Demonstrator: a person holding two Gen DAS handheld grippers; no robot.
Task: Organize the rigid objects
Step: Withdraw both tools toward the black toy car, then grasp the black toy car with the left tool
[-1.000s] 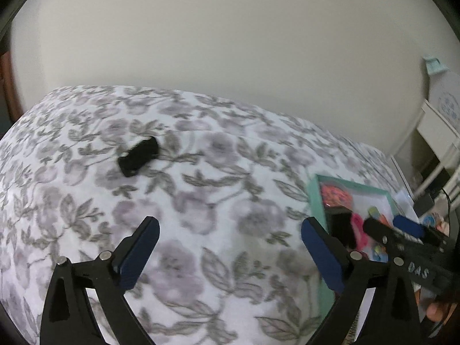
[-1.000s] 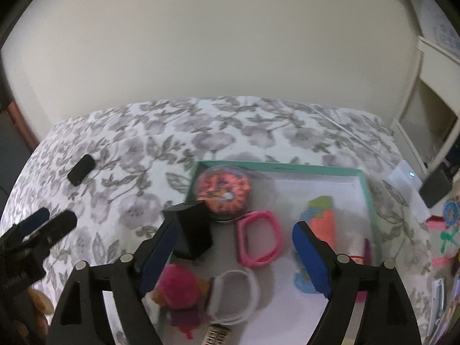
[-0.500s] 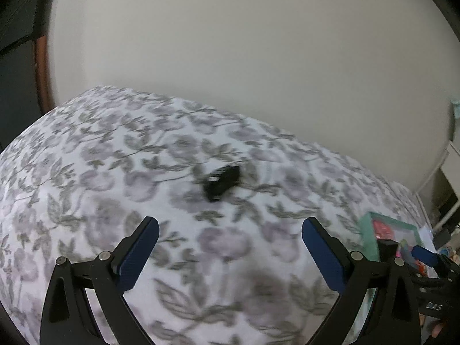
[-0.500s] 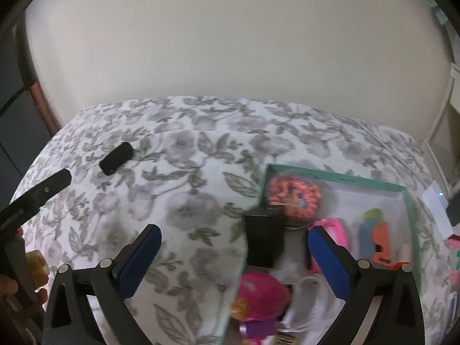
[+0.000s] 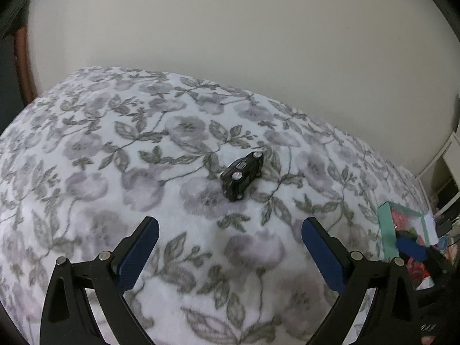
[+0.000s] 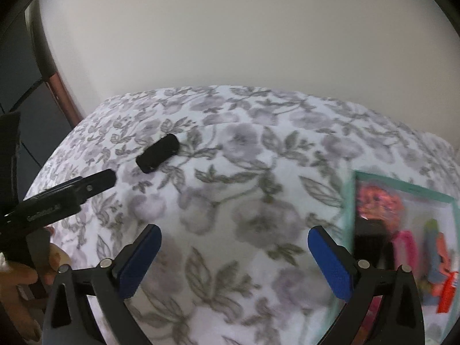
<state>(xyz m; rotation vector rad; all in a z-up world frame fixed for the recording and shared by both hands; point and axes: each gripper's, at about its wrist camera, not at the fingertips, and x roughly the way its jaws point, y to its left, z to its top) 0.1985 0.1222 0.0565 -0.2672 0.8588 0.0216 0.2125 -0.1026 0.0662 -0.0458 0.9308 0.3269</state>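
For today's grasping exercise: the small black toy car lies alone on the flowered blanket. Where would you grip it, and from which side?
Grip the black toy car across its narrow body, between the wheels. It seems tipped on its side, wheels showing, long axis diagonal, so bring the open left gripper down from above, turned to span the short width.

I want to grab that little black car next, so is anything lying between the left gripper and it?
Nothing visible. Only bare floral bedspread lies between the open left gripper and the black toy car, which sits alone, apart from the teal box.
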